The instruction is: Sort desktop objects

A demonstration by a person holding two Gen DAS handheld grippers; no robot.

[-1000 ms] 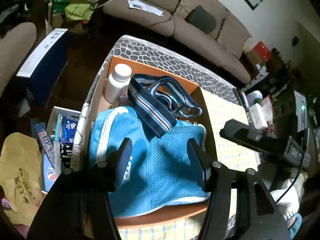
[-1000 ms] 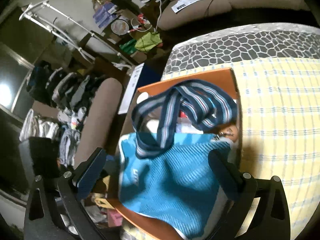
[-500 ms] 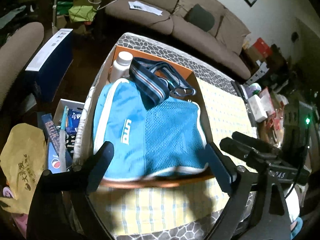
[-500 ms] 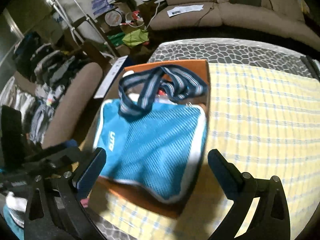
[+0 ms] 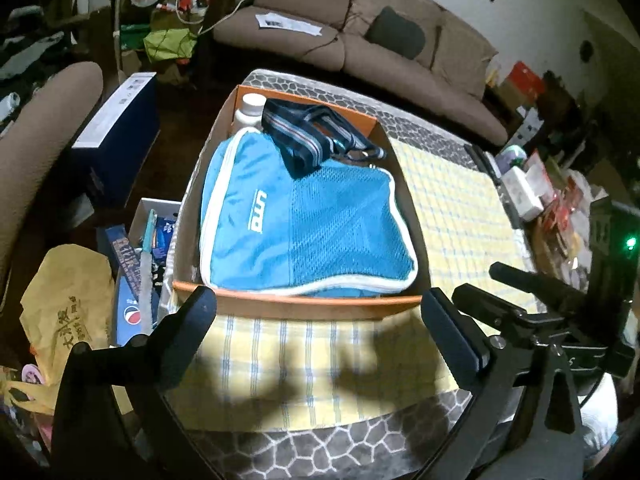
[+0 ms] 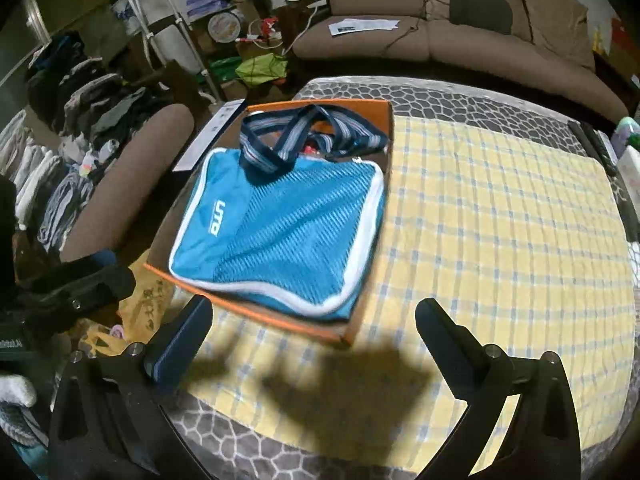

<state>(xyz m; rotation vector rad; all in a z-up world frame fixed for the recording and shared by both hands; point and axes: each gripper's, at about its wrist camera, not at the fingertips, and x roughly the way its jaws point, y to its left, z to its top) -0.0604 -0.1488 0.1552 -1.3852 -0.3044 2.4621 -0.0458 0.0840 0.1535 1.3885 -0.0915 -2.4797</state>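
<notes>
Box (image 5: 304,307), orange cardboard, open-topped, the reference item: it stands on a yellow checked cloth (image 5: 452,200) at the table's left edge as the left wrist view shows it. Blue mesh bag (image 5: 304,224) with white piping lies flat inside the box and fills most of it, white lettering on its smooth half. Striped navy strap (image 5: 308,136) is bunched on the bag's far end, inside the box. White bottle (image 5: 250,110) stands in the box's far corner, partly hidden by the bag. Left gripper (image 5: 320,332) hangs on the near side of the box, above the cloth; its jaws have just been opening and stand wide, nothing between them. Right gripper (image 6: 316,340) also hangs on the near side of the box, jaws spread wide and empty, touching neither box nor bag. Brown sofa (image 5: 360,40) stands beyond the box's far end. Dark blue carton (image 5: 116,136) sits on the floor to the left of the box.
</notes>
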